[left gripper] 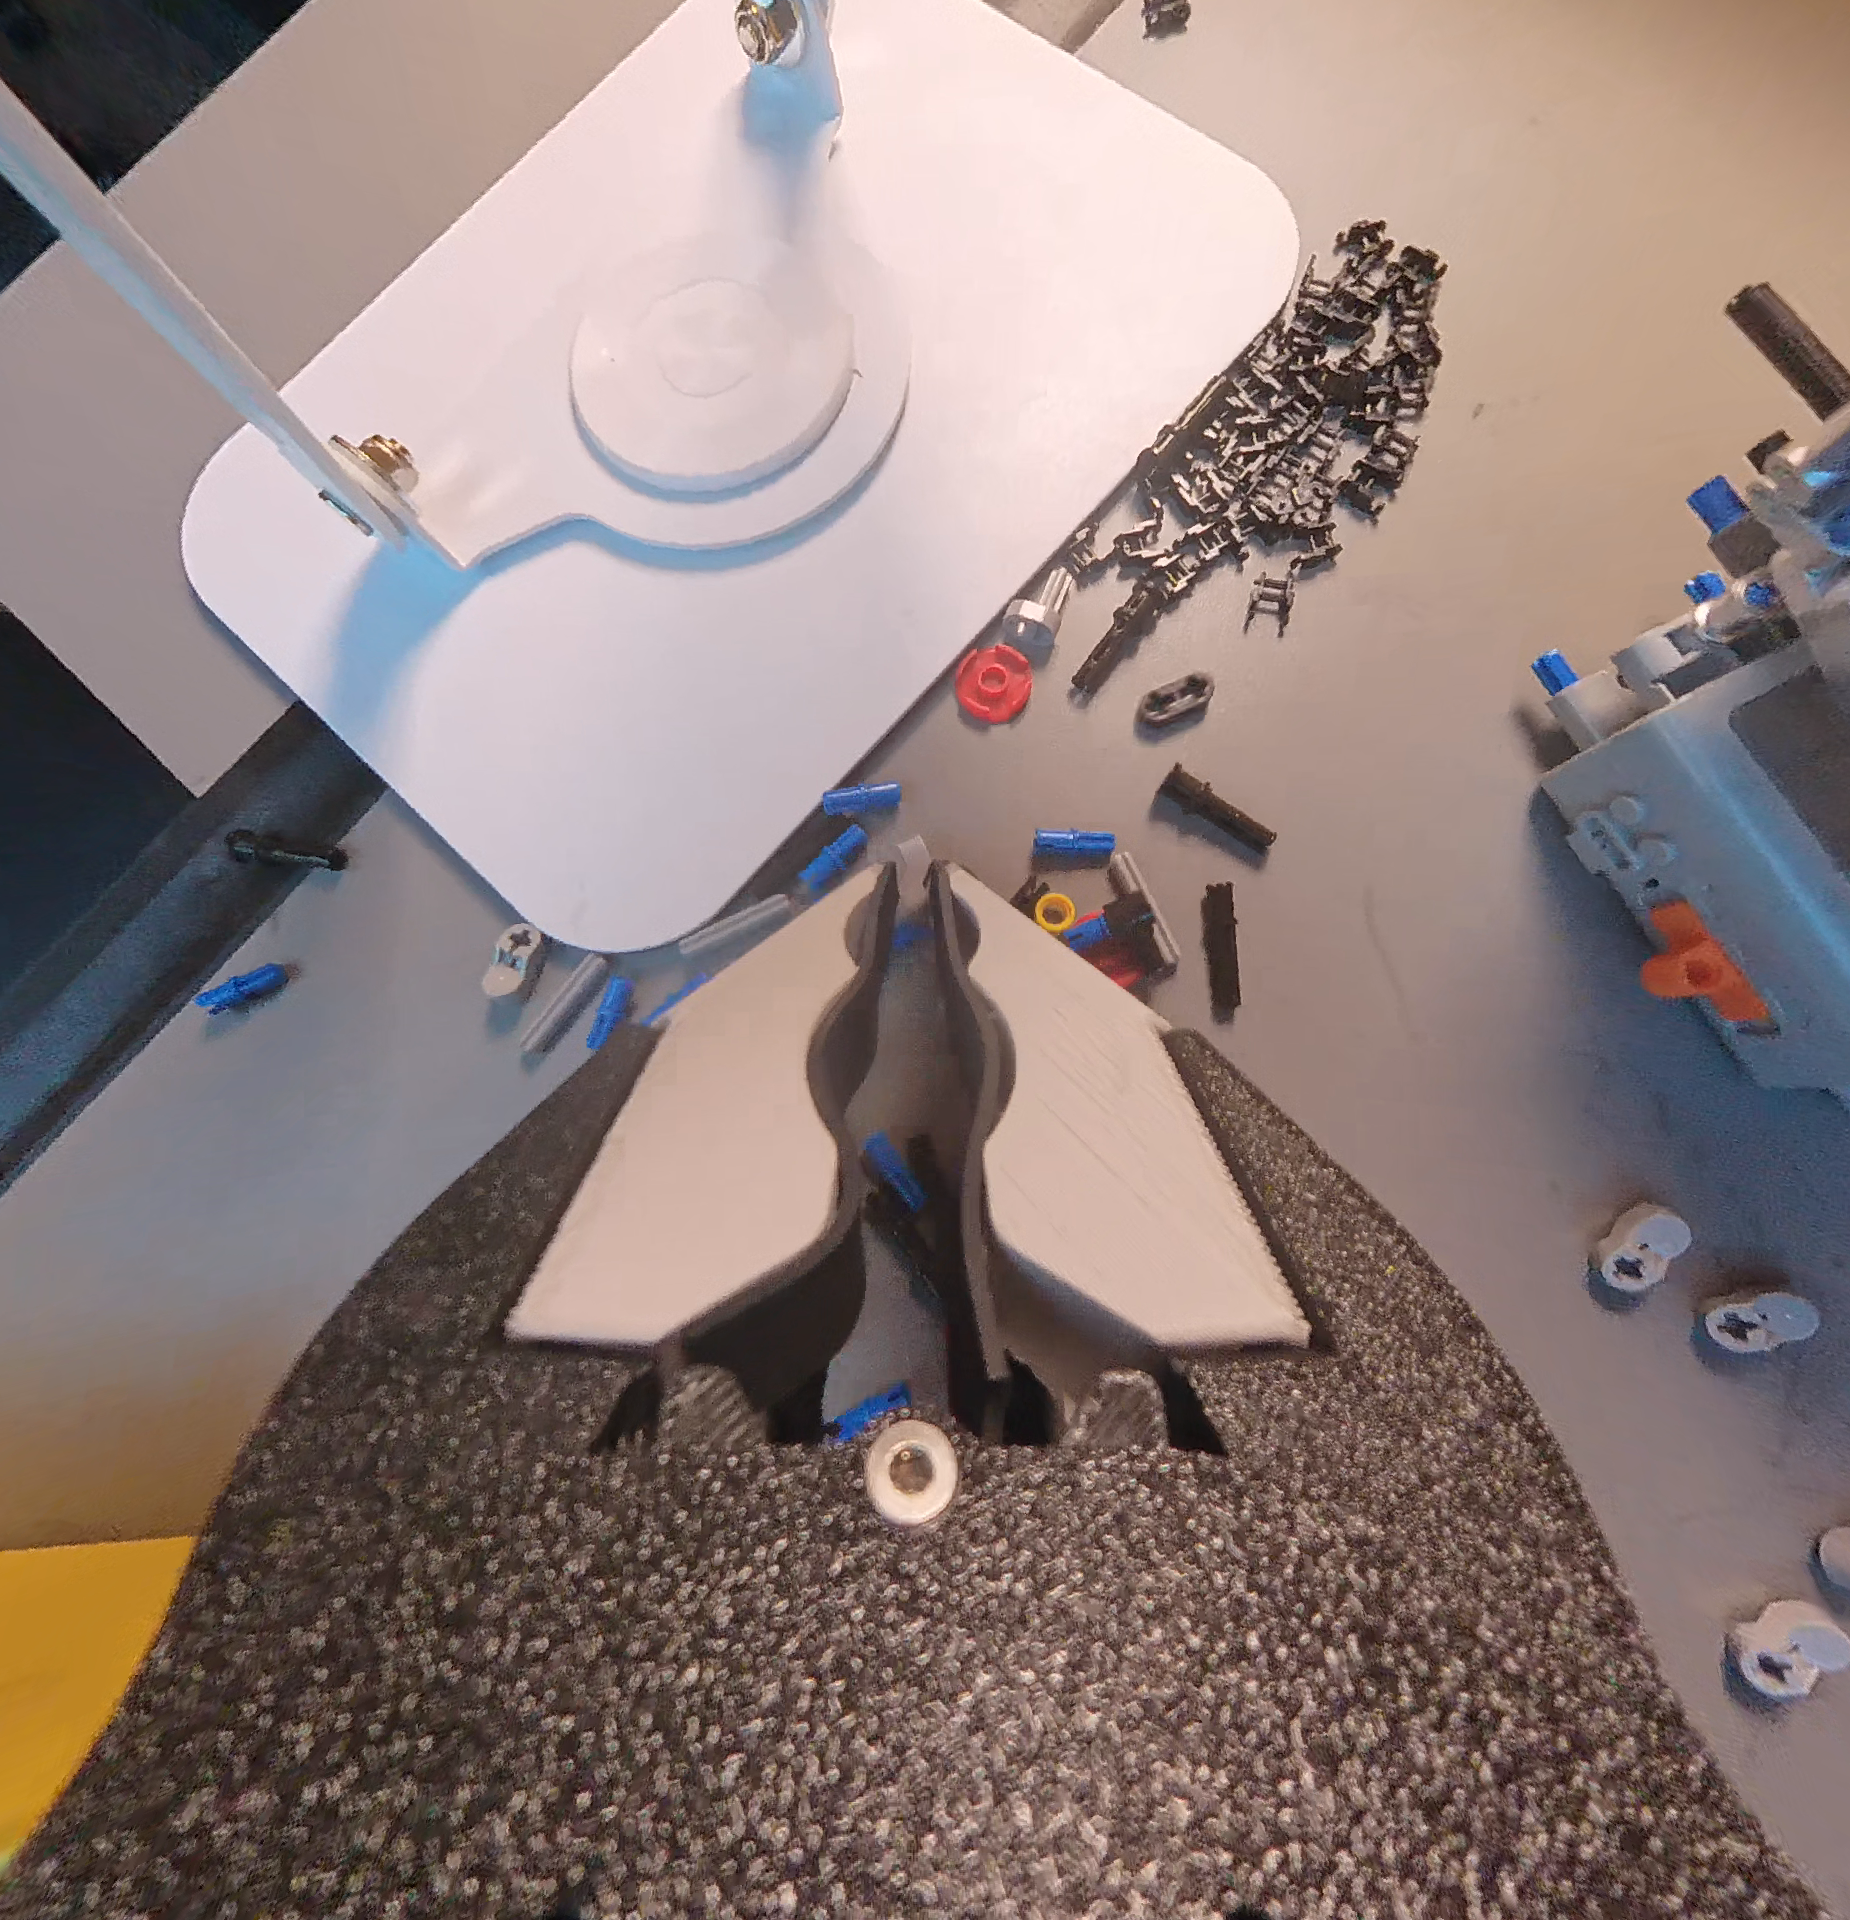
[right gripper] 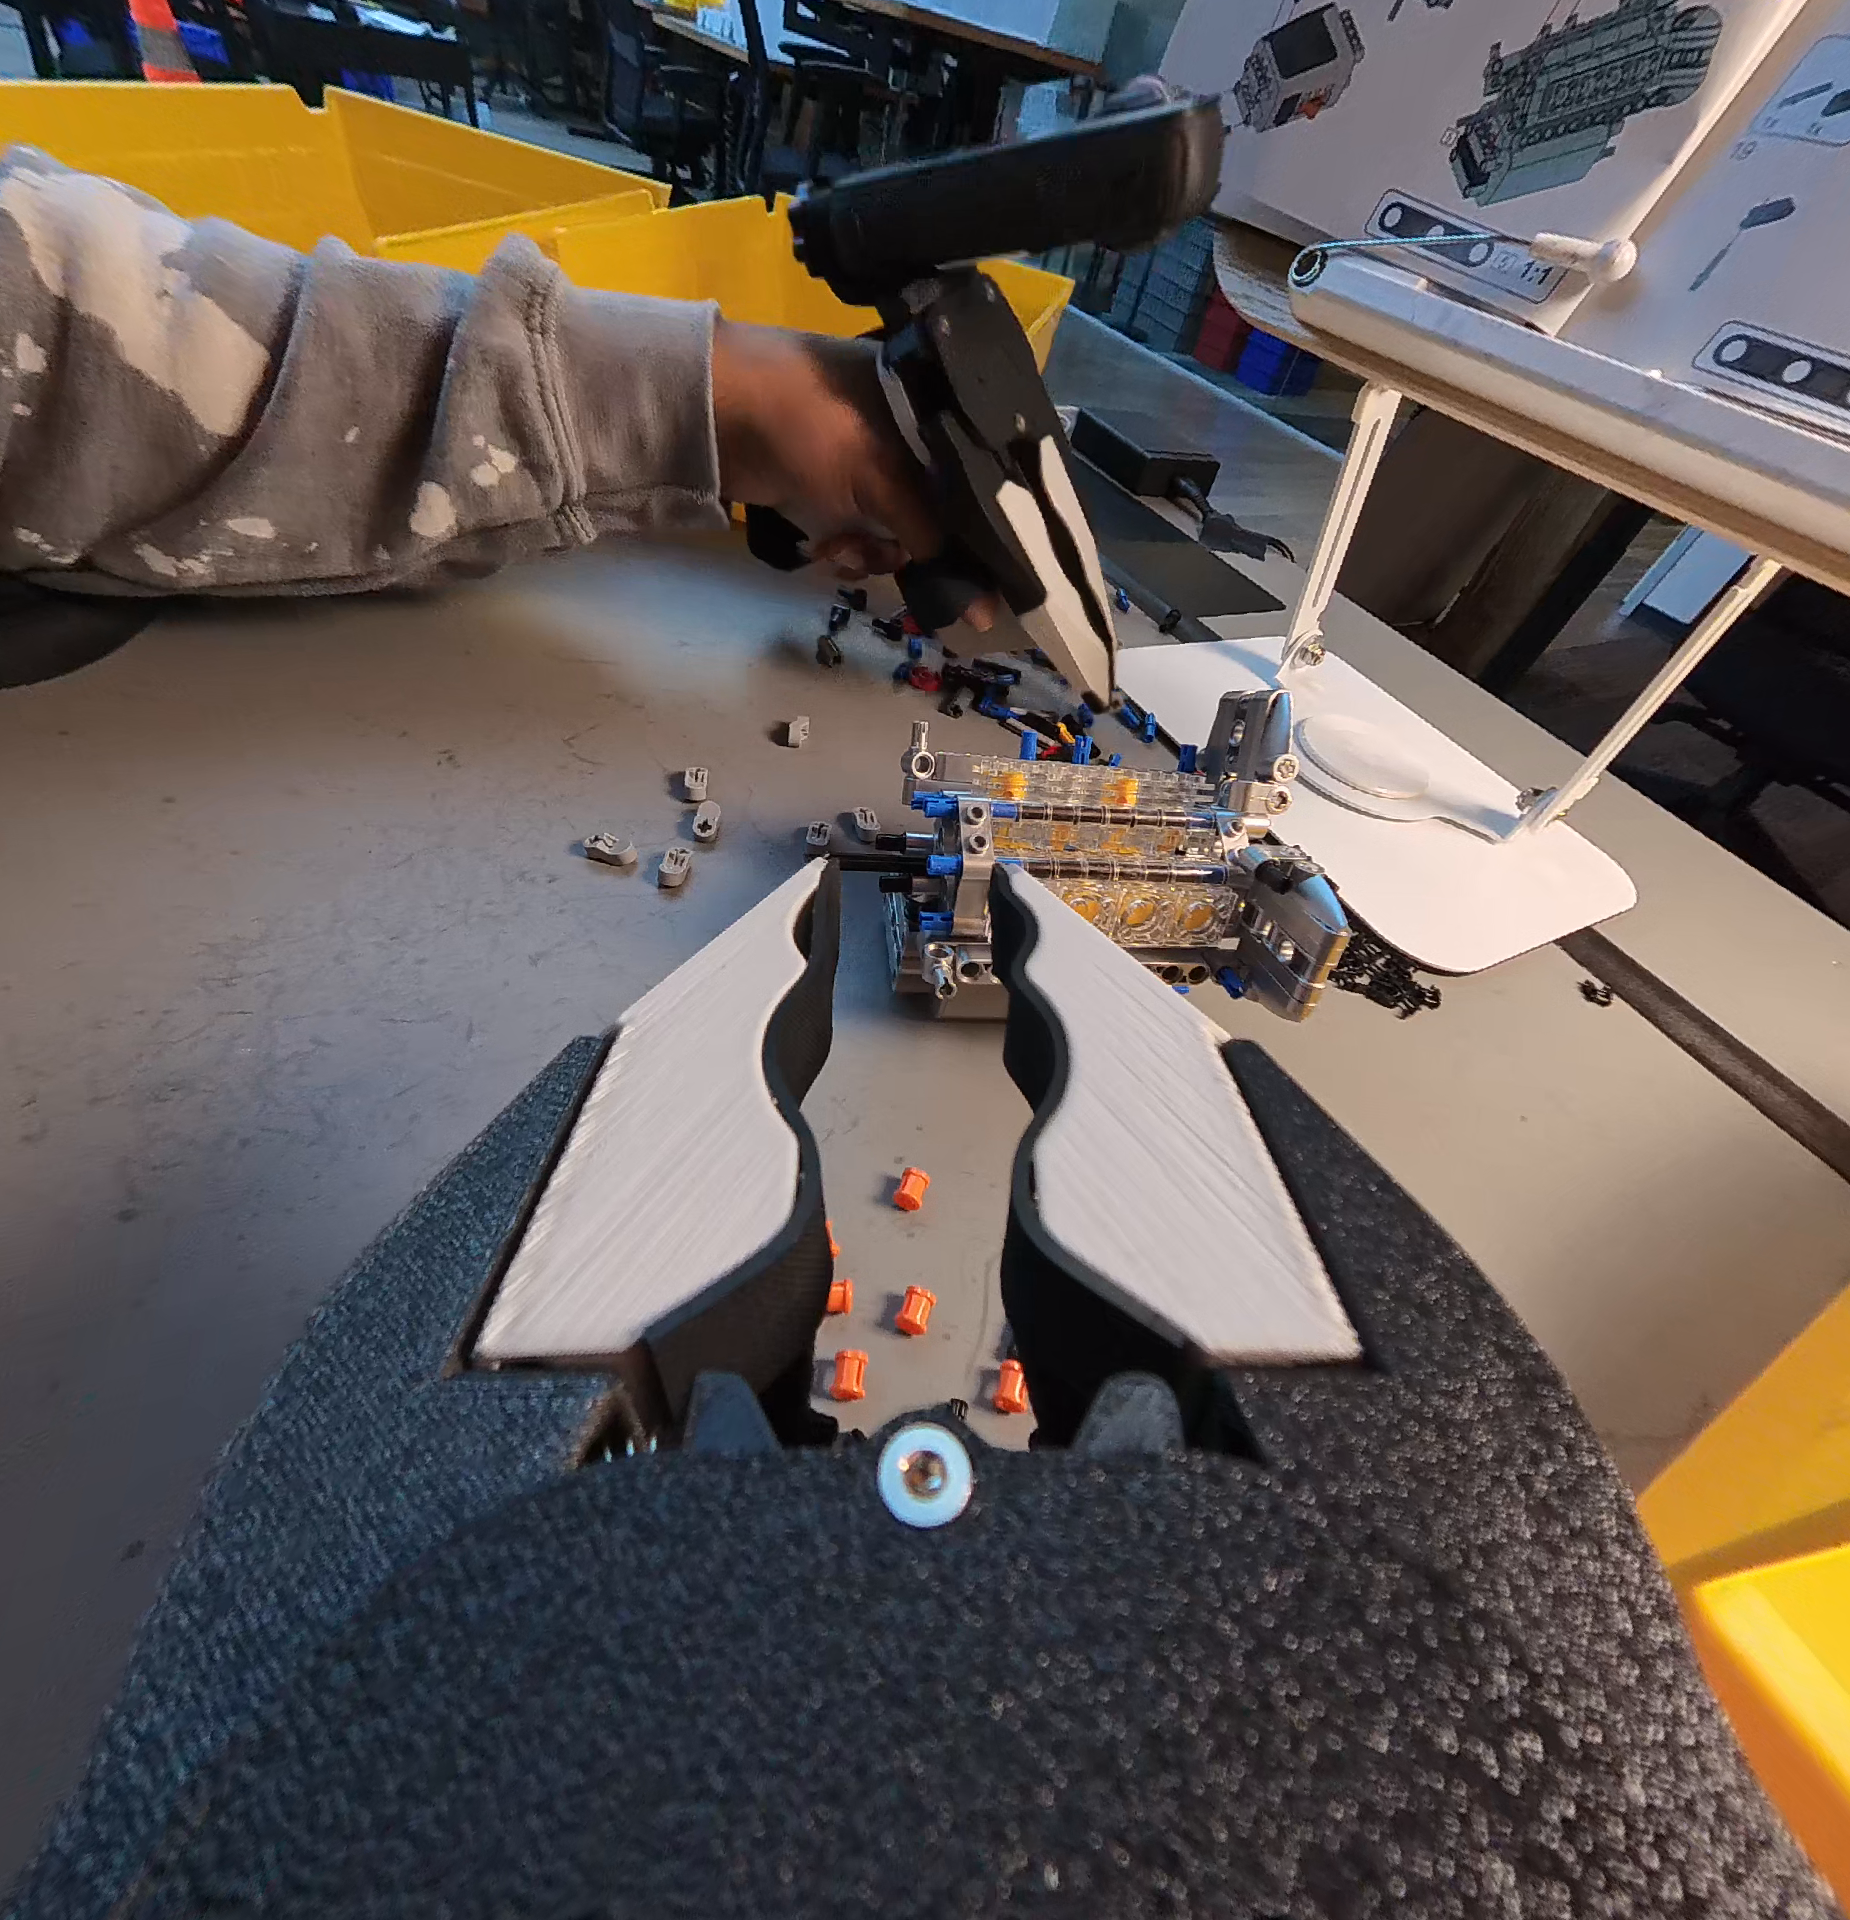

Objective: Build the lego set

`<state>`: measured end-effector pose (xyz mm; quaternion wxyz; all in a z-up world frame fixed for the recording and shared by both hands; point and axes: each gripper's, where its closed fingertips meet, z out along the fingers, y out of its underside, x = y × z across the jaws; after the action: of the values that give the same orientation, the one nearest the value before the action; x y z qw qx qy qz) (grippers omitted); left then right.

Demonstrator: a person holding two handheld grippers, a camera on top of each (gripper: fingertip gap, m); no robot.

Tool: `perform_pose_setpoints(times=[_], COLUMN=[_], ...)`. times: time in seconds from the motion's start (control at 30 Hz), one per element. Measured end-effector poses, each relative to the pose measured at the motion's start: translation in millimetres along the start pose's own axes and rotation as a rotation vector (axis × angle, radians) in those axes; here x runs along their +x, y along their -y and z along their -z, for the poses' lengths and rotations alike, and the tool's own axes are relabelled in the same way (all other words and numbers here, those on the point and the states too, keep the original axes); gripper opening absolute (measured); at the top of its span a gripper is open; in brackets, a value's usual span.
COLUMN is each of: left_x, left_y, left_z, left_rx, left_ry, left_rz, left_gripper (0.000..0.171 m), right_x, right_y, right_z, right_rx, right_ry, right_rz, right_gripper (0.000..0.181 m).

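Observation:
My left gripper (left gripper: 910, 871) points down at scattered small parts beside the white stand base (left gripper: 692, 468). Its jaws are nearly together on a small grey piece (left gripper: 908, 854) at the tips. It also shows in the right wrist view (right gripper: 1103, 691), held by a hand. My right gripper (right gripper: 913, 873) is open and empty, low over the table. Its tips reach the near end of a grey, blue and clear brick-built engine model (right gripper: 1108, 862), beside a black axle (right gripper: 859, 862) sticking out. The model also shows at the right in the left wrist view (left gripper: 1731, 779).
Blue pins (left gripper: 859, 800), a red round piece (left gripper: 992, 681) and a pile of black chain links (left gripper: 1305, 416) lie near the base. Several orange pegs (right gripper: 910, 1190) and grey connectors (right gripper: 682, 821) are on the table. A booklet stand (right gripper: 1627, 343) overhangs. Yellow bins (right gripper: 485, 177) stand behind.

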<state>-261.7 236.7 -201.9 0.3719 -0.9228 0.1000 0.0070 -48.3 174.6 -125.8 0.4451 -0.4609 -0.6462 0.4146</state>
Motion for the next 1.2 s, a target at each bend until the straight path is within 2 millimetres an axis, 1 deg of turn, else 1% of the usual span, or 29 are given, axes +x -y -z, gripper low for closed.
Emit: perform_pose_setpoints(times=[0.03,0.07,0.13,0.2,0.23,0.3,0.37,0.43,0.5,0.63,0.73,0.77,0.83,0.87,0.97,1.03,1.13,1.17,1.2], left_x=[5,14,36,62,68,69,66,69,74,106,139,145,149,145,118,111,120,125,130], left_y=[1,0,-7,-21,-31,-55,-73,-77,-79,-81,-84,-84,-80,-73,-49,-43,-42,-43,-44], left_z=[9,19,41,60,65,68,66,67,68,75,82,83,84,84,76,67,53,51,50], left_rx=[0.012,0.022,0.024,0.007,-0.009,-0.045,-0.068,-0.054,-0.067,-0.064,-0.044,-0.034,-0.005,0.028,0.132,0.137,0.099,0.088,0.078], left_ry=[-0.013,-0.043,-0.105,-0.169,-0.163,-0.120,-0.102,-0.141,-0.182,-0.326,-0.447,-0.457,-0.470,-0.464,-0.357,-0.328,-0.352,-0.372,-0.399], left_rz=[-0.025,-0.056,-0.111,-0.154,-0.164,-0.175,-0.154,-0.117,-0.126,-0.183,-0.265,-0.291,-0.303,-0.279,-0.174,-0.166,-0.212,-0.228,-0.239], left_gripper=[0.005,0.004,0.004,0.004,0.005,0.005,0.005,0.005,0.005,0.005,0.005,0.006,0.014,0.016,0.019,0.025,0.029,0.028,0.024], right_x=[0,1,1,1,1,0,-1,-2,-1,0,-2,-2,-3,-3,-5,-5,-6,-6,-6], right_y=[0,0,0,0,0,0,-1,-1,-1,-1,-1,-2,-2,-2,-2,-3,-2,-2,-2], right_z=[0,0,1,0,0,-1,-2,-2,-1,0,-1,-1,-2,-2,-3,-4,-3,-3,-3], right_rx=[0.000,0.000,0.002,0.001,0.000,-0.002,-0.008,-0.008,-0.007,-0.007,-0.010,-0.013,-0.015,-0.014,-0.016,-0.021,-0.021,-0.021,-0.021], right_ry=[-0.001,-0.003,-0.004,-0.003,-0.002,0.001,0.003,0.001,-0.002,-0.006,-0.001,0.000,0.002,0.003,0.007,0.009,0.008,0.009,0.010], right_rz=[0.000,0.001,-0.001,-0.003,-0.001,0.002,0.007,0.013,0.012,0.010,0.018,0.022,0.026,0.026,0.027,0.031,0.036,0.036,0.036], right_gripper=[0.028,0.028,0.028,0.028,0.028,0.028,0.028,0.028,0.028,0.028,0.028,0.028,0.028,0.028,0.028,0.028,0.028,0.028,0.028])
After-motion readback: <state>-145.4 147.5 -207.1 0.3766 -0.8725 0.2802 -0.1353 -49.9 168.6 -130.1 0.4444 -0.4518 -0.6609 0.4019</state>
